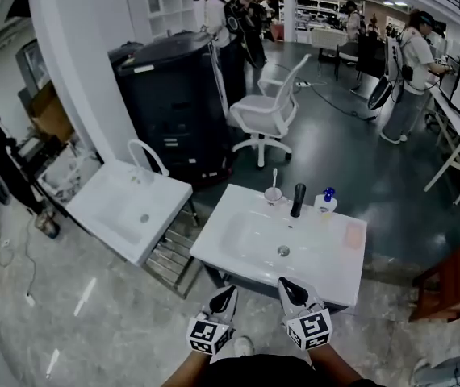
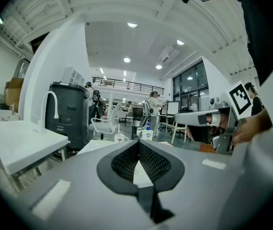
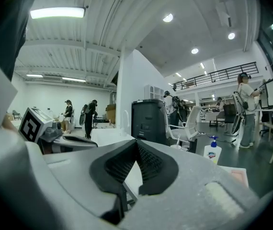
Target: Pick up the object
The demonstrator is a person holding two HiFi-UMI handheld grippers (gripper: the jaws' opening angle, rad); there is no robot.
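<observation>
Listing what stands before me, largest first.

1. Dark cabinet (image 1: 169,111), far side of the floor, not part of the job.
2. Near washbasin (image 1: 246,244), white, directly ahead of me. It carries everything I might be asked to lift.
3. Second washbasin (image 1: 121,208), to the left and apart from the first, with nothing loose on it that I can see.
4. White chair (image 1: 266,115), beyond the basins.
5. My left gripper (image 1: 230,293), fingers pressed together, nothing between them, held at the near rim of the basin.
6. My right gripper (image 1: 285,285), fingers likewise fully closed and empty, beside the left one.
7. Black tap (image 1: 298,200), upright at the back ledge.
8. Soap bottle (image 1: 325,202), blue pump top, just right of the tap.
9. Cup (image 1: 273,193), just left of the tap, with what looks like a toothbrush standing in it.
10. Pink pad (image 1: 353,235), flat on the right ledge.

Status: nothing picked up yet. Which item is the object I cannot tell; all candidates sit at the back or right ledge, well apart from my fingers. Reaching, opening, closing and lifting all remain.
</observation>
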